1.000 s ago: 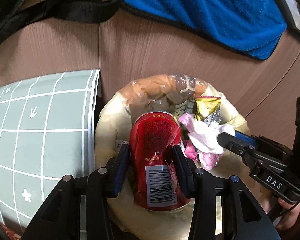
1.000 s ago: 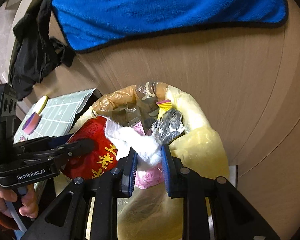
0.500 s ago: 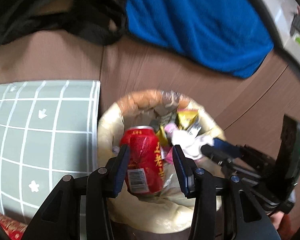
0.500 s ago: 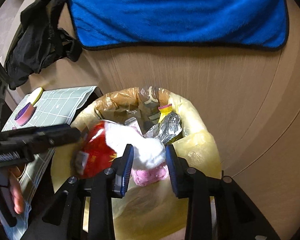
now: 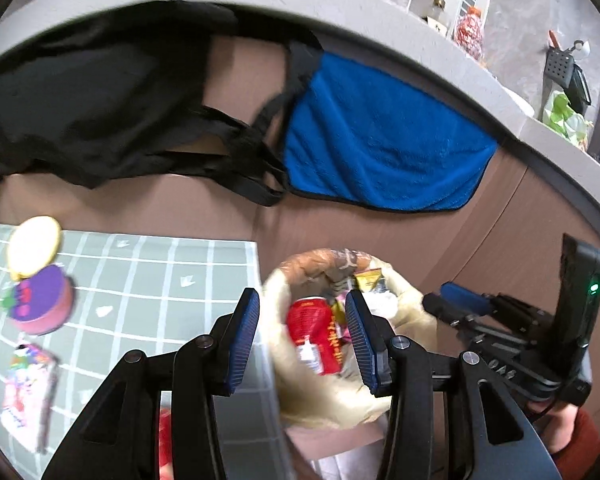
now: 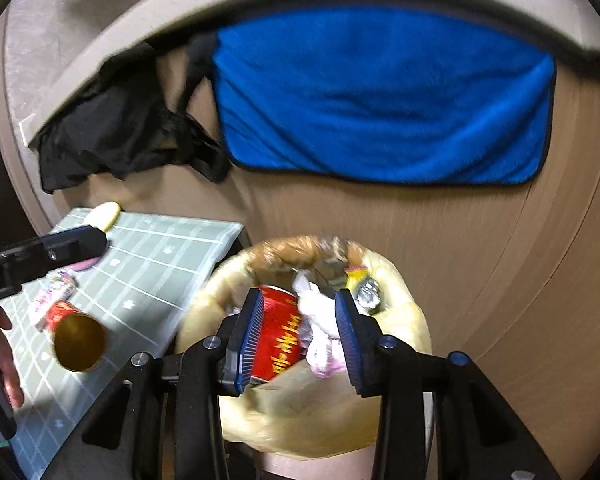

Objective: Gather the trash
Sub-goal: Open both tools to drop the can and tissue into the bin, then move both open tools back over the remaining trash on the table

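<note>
The bin with a yellow liner [image 5: 410,312] [image 6: 404,320] stands beside the table. Inside it lie a red can [image 5: 316,332] [image 6: 278,332], a white tissue [image 6: 320,316] and several wrappers. My left gripper [image 5: 302,326] hangs open above the bin with nothing between its pads. It also shows at the left of the right wrist view as the left gripper [image 6: 86,244]. My right gripper [image 6: 300,330] is above the bin, its jaws opening, and the tissue lies loose below them. A second red can [image 6: 76,338] and a wrapper [image 5: 24,384] lie on the table.
A green checked mat [image 5: 148,280] covers the table left of the bin. On it sit a purple round box [image 5: 40,304] and a pale yellow disc [image 5: 34,246]. A blue towel [image 5: 380,148] and a black bag [image 5: 100,100] hang on the brown panel behind.
Both grippers rose and drew back from the bin. The left let go of the red can, which stays in the bin. The right opened and the tissue dropped in.
</note>
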Available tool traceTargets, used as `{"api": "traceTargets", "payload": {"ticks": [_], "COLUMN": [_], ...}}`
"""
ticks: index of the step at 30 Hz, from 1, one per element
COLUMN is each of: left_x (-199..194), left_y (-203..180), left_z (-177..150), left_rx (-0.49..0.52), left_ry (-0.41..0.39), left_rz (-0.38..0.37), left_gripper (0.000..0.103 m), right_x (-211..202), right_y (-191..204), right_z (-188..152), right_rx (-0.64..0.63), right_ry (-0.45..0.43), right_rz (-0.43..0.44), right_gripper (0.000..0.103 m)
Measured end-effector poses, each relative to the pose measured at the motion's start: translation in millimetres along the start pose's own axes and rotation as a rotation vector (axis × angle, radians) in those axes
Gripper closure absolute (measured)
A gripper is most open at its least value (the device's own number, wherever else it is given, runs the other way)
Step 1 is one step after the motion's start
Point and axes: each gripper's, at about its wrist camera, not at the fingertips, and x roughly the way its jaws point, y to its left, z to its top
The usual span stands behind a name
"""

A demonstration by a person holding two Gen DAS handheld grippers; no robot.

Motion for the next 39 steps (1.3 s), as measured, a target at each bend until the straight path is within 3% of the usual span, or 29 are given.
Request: {"api": "traceTargets", "payload": {"ticks": [8, 14, 18, 21, 26, 31, 33, 39], "left_x": [-72.3, -114.6, -137.6, -146.1, -143.9, -122.7, -107.8, -58.8], "left_y": [46.8, 87.4, 114.9, 131.5, 166.7, 216.2, 240.8, 311.7], "left_z": [-12.5, -29.8, -42.9, -51.6, -64.4, -69.9, -65.0, -32.5], "left_rx": [-0.035, -0.027, -0.056, -0.070, -0.137, -0.245, -0.320, -0.497], "left_ry": [-0.070, -0.095, -0.093, -0.084, -0.038, -0.008, 0.006, 0.022], "left_rz": [0.069, 0.188, 0.242, 0.265, 0.225, 0.155, 0.082, 0.028], "left_gripper": [0.057, 0.057, 0.057, 0.057, 0.057, 0.057, 0.057, 0.057], "right_x": [-45.5, -58.8, -56.8, -51.4, -42.6, -38.3, -31.2, -0.6], "right_y": [52.8, 95.2, 123.2, 145.1, 172.0, 181.8, 182.7, 179.1], "right_z": [6.7, 4.7, -0.1, -5.3, -9.0, -5.1, -2.5, 0.6], "right_rx": [-0.043, -0.096, -0.114, -0.148, -0.200, -0.265, -0.268, -0.258], "right_ry": [-0.073, -0.077, -0.050, -0.028, -0.010, -0.059, -0.054, -0.007], "right_rz": [0.082, 0.153, 0.296, 0.328, 0.337, 0.261, 0.256, 0.262], "right_gripper": [0.068, 0.068, 0.068, 0.068, 0.068, 0.068, 0.068, 0.068]}}
